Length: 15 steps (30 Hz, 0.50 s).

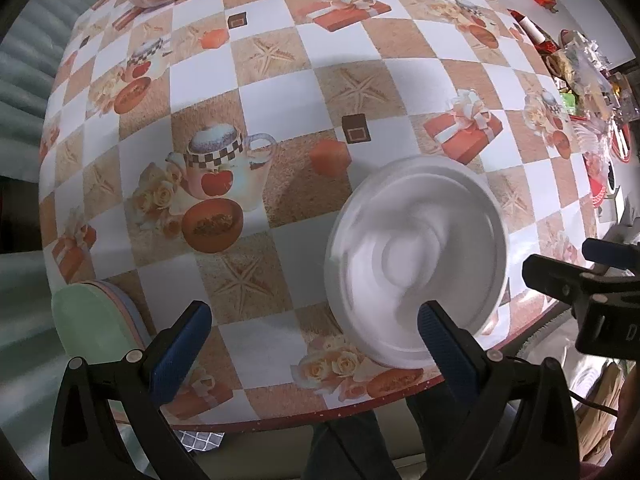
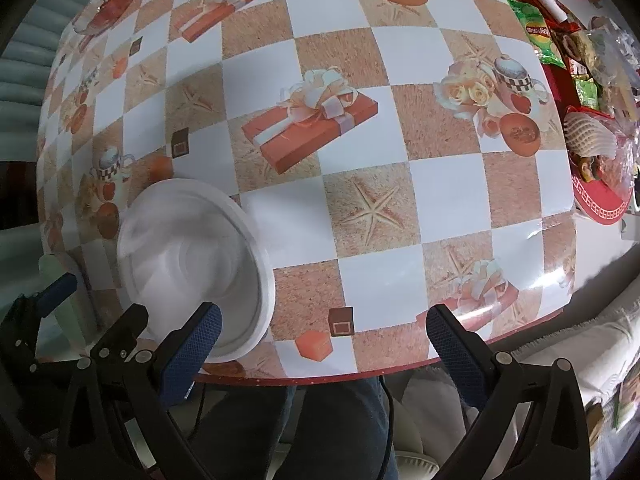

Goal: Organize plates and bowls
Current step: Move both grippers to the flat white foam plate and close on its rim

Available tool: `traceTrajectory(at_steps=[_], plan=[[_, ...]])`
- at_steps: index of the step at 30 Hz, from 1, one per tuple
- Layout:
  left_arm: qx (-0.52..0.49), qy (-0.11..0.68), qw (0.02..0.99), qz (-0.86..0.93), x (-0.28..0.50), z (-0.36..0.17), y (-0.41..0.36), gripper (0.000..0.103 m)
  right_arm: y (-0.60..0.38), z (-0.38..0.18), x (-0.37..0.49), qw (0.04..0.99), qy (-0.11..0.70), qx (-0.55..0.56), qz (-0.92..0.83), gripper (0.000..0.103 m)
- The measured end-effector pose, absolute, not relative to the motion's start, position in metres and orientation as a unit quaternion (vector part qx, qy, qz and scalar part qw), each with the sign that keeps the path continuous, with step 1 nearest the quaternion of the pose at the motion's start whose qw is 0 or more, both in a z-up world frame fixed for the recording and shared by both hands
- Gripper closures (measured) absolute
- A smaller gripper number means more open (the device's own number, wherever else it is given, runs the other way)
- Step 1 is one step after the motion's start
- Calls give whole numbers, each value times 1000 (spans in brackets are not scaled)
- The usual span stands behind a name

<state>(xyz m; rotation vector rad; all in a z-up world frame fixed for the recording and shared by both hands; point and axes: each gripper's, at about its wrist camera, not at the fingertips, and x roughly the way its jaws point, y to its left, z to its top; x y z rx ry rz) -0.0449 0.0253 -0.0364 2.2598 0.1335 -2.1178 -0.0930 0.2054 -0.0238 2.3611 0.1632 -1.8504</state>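
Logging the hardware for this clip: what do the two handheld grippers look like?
Both match: the left gripper and right gripper have black plastic A-shaped arms with cut-out windows and silver pivot screws, ending in blue, dimple-textured finger pads. A thin black cable hangs below the right one. No sleeves or hands show.

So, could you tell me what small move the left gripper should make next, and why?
Probably ease the open left gripper rightward so its fingers straddle the near rim of the white bowl; the bowl sits loose on the table, and the pastel plate stack lies to its left.
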Motion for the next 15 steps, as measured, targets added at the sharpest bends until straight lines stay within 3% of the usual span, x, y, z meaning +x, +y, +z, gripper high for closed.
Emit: traceTrajectory(at_steps=[15], plan=[[743, 34, 42, -667, -56, -80, 21, 0, 196, -68, -92, 70, 61, 798, -595, 0]])
